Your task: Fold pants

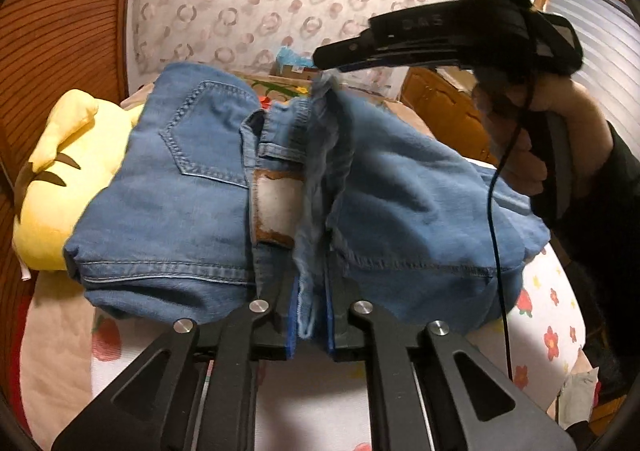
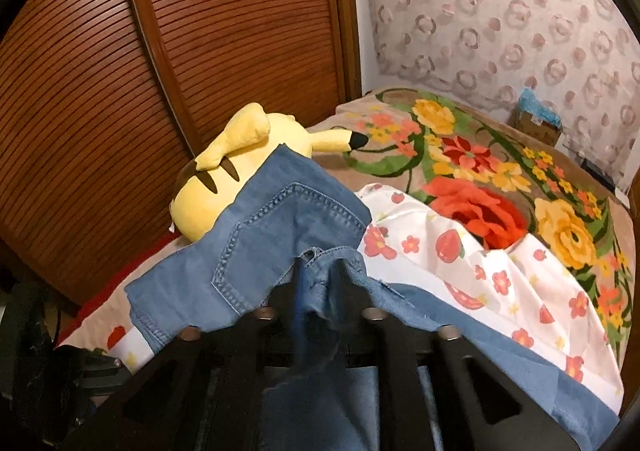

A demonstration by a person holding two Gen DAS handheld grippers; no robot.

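A pair of blue denim jeans (image 1: 192, 187) lies bunched on a bed, folded over so that a back pocket and the leather waistband patch (image 1: 276, 207) face up. The left gripper (image 1: 311, 315) is nearly closed, its two blue-edged pads pinching a thin frayed hem of the denim between them. In the left wrist view the right gripper (image 1: 332, 57) reaches in from the upper right, gripped by a hand (image 1: 560, 139) in a dark sleeve, with a black cable (image 1: 496, 251) hanging down from it across the fabric; its tip sits at a raised fold of denim near the waistband. In the right wrist view that gripper's (image 2: 320, 283) jaws stand partly apart with a crumpled ridge of denim between them; whether the pads press on the cloth cannot be told, since the picture is blurred there. A yellow plush toy (image 2: 240, 167) with brown stripes and a black-tipped ear lies at the far left edge of the jeans, touching them, beside a slatted wooden door (image 2: 160, 51). Under the jeans is a white sheet with red strawberries and flowers (image 2: 500, 275), and beyond it a brown blanket with large red and yellow flowers (image 2: 480, 163). A small cardboard box (image 2: 538, 125) with something blue on top stands against the patterned wallpaper (image 2: 500, 11).
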